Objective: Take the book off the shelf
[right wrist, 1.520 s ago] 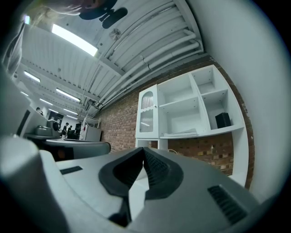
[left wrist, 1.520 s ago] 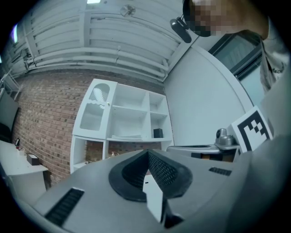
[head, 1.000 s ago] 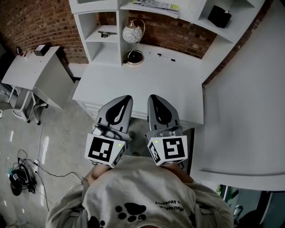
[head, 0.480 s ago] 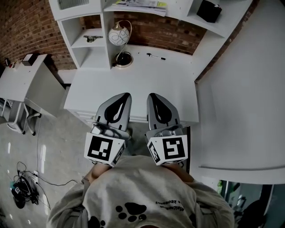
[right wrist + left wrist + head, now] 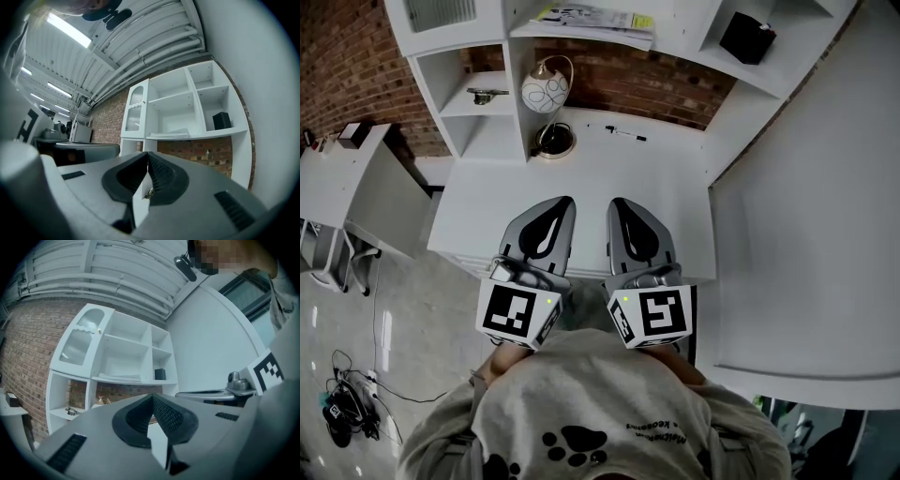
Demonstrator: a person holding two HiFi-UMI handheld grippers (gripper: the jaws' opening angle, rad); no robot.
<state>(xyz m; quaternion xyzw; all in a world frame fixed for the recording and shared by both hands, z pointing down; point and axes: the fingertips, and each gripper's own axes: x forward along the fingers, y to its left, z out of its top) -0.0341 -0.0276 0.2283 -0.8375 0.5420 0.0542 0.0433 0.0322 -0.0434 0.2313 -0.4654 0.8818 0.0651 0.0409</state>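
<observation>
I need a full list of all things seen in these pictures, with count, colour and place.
desk with shelves: one, white, against the brick wall
book: one, pale, flat on upper middle shelf
box: one, black, upper right shelf
lamp: one, white globe, back left of desk
marker pen: one, black, back of desk
side table: one, grey, left of desk
cables: bundle, black, floor at left
left tool: one, grey, shut, empty, over desk front
right tool: one, grey, shut, empty, beside it

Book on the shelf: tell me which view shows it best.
The head view: it looks down on the book, so its printed cover shows, lying flat on the shelf. The left gripper view and the right gripper view catch only its thin edge, side-on and small.
</observation>
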